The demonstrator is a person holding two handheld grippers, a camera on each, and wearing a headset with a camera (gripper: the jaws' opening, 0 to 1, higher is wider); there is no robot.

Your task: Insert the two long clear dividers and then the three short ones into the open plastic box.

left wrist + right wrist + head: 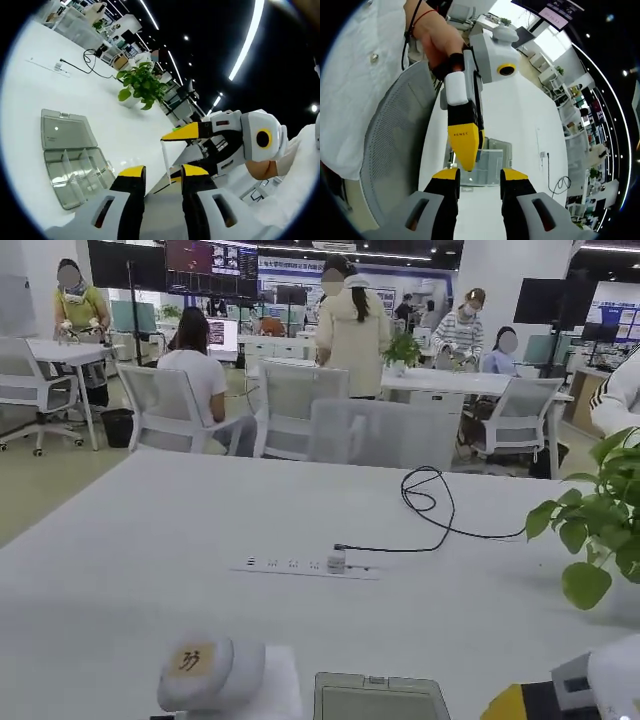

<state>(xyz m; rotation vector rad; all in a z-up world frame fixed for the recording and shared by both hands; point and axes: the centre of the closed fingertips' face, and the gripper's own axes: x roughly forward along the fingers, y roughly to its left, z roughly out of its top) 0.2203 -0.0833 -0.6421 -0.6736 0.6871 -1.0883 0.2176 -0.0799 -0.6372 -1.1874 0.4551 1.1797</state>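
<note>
Head view shows a white table [150, 570] bearing a power strip [300, 566].

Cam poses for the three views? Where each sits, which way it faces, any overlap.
Head view: on the headset, facing forward over the white table into the office; a gripper peeks in at the bottom.
Left gripper view: by the table edge, facing along its own jaws past the open box; the right gripper enters from the right.
Right gripper view: facing the box past the left gripper; hand and shirt show.
Shared: box and power strip appear in all three.
</note>
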